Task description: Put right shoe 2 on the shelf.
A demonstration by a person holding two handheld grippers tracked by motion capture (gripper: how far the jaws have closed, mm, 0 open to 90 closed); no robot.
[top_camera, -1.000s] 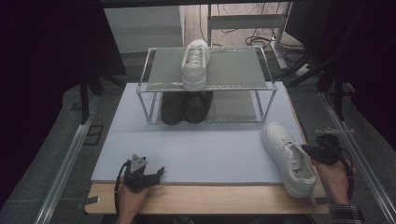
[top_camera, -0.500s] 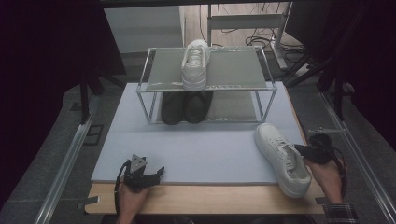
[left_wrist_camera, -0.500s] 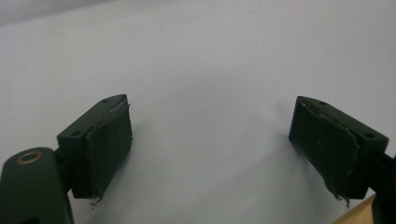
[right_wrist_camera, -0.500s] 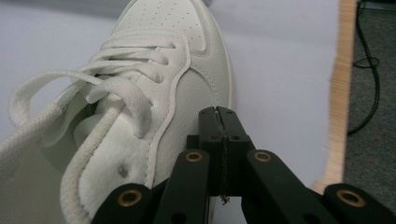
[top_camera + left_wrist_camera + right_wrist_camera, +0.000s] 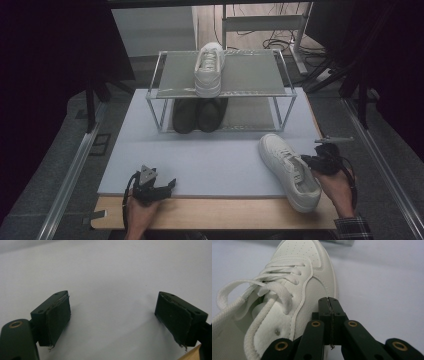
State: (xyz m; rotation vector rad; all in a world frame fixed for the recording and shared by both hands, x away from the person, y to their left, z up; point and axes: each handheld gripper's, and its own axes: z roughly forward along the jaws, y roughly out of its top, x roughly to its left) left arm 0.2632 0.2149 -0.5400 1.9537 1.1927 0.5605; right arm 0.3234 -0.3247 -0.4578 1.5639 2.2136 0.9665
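white sneaker (image 5: 290,170) lies on the pale mat (image 5: 210,160) near its front right corner, toe pointing up-left toward the wire shoe rack (image 5: 225,90), heel over the wooden table edge (image 5: 210,212). the right gripper view adds detail: loose laces, perforated toe cap, and the right gripper (image 5: 329,305) with its jaws pressed flat together, nothing between them, tips set against the sneaker's (image 5: 294,297) side panel just above the sole. whether the pads actually press on the leather cannot be told.

high view: right gripper (image 5: 309,161) sits at the sneaker's right flank, the person's right hand (image 5: 336,186) behind it, forearm in a plaid sleeve (image 5: 352,227) entering from the bottom right.

left gripper (image 5: 167,184) rests low at the mat's front left edge, held by the left hand (image 5: 140,212), pointing right. left gripper view: its jaws stand wide apart over bare mat (image 5: 110,277), left gripper (image 5: 112,315) holding nothing, pads frayed at the lower corners.

farther out: a second white sneaker (image 5: 209,67) on the rack's top shelf, a pair of dark shoes (image 5: 199,114) on the shelf below.
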